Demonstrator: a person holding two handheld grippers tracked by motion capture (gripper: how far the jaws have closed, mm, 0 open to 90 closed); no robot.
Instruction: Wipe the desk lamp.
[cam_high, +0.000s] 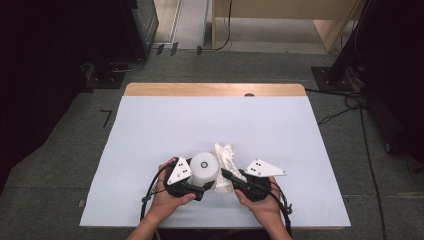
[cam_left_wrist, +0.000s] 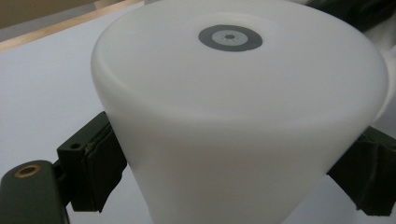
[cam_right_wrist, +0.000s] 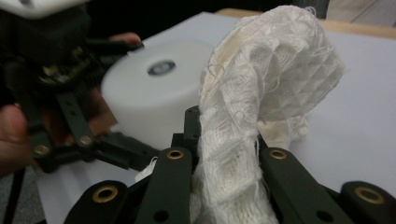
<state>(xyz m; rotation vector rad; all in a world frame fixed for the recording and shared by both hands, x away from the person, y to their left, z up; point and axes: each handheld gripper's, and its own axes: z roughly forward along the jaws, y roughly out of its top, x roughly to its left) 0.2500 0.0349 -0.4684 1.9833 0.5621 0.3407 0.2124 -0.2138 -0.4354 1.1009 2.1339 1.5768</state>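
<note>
Nearest the desk's front edge, a little right of its middle, the person's two hands came in from below, each holding a gripper. The left gripper (cam_high: 206, 188) lay low on the white sheet (cam_high: 150, 130) that covered the desk, pointing toward the right edge. Its jaws were clamped on the lower wall of a white plastic cup (cam_high: 204, 168) that stood upside down, its flat base with a grey ringed mark facing up. In the left gripper view the cup (cam_left_wrist: 243, 121) widened toward the camera, and a black pad (cam_left_wrist: 100, 163) pressed against each of its sides.

Just beside the cup, toward the right edge, the right gripper (cam_high: 226, 175) pointed back at it. Its jaws were pinched together on a crumpled white cloth (cam_high: 226, 159) of open, waffle-like weave. In the right gripper view the cloth (cam_right_wrist: 261, 93) rose from between the jaws in a thick fold and curled over at the top, with loose threads at its edges. In the high view the cloth touched the cup's right flank and stretched from the jaws toward the desk's centre.

Beyond the cup and cloth, the sheet ran on to the far edge, where a strip of bare wood (cam_high: 215, 89) showed. Past that lay grey floor with cables (cam_high: 345, 107) and pale wooden furniture (cam_high: 280, 22).
</note>
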